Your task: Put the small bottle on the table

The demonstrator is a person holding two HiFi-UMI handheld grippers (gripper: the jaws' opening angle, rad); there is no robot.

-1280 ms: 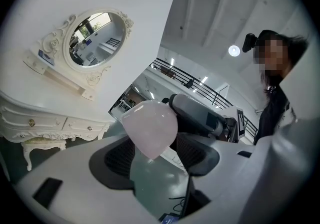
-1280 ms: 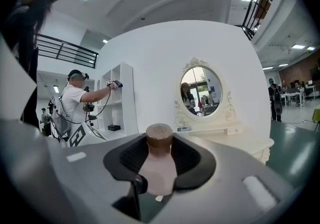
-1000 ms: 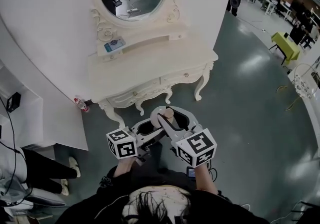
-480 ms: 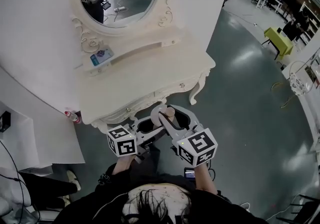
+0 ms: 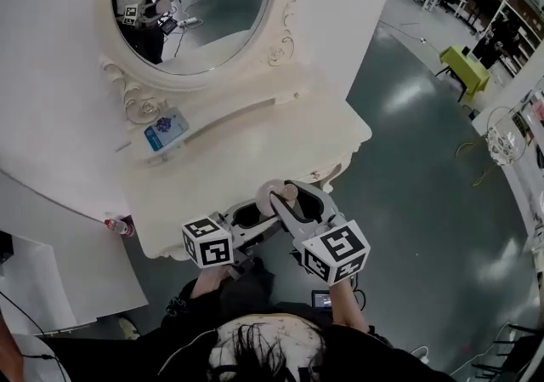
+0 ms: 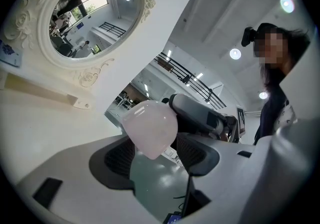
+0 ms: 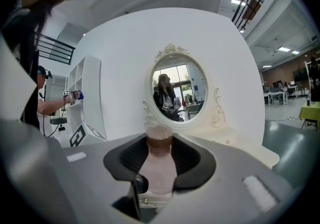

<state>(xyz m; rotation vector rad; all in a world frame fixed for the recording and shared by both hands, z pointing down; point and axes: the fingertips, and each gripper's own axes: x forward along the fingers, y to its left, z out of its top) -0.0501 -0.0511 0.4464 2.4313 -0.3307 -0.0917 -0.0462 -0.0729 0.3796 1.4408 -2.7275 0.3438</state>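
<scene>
A small pale pink bottle point(image 7: 159, 168) with a brown cap stands between the pads of my right gripper point(image 7: 160, 160), which is shut on it. In the head view the bottle point(image 5: 287, 194) is held just in front of the white dressing table point(image 5: 246, 159), at its near edge. My left gripper point(image 5: 248, 217) sits close beside the right gripper point(image 5: 285, 199). In the left gripper view the bottle's rounded bottom point(image 6: 150, 128) hangs over the gap of my left gripper point(image 6: 157, 160). The left jaws stand apart and their pads do not press the bottle.
An oval mirror point(image 5: 191, 6) rises behind the table top. A blue-patterned flat object point(image 5: 166, 129) lies on the table's raised shelf. A red-capped bottle point(image 5: 117, 226) lies on the floor at the table's left. White panels stand at the left, and grey floor stretches to the right.
The dressing table has come nearer and its near edge now reaches the grippers. Both grippers keep the same pose, with the bottle still held.
</scene>
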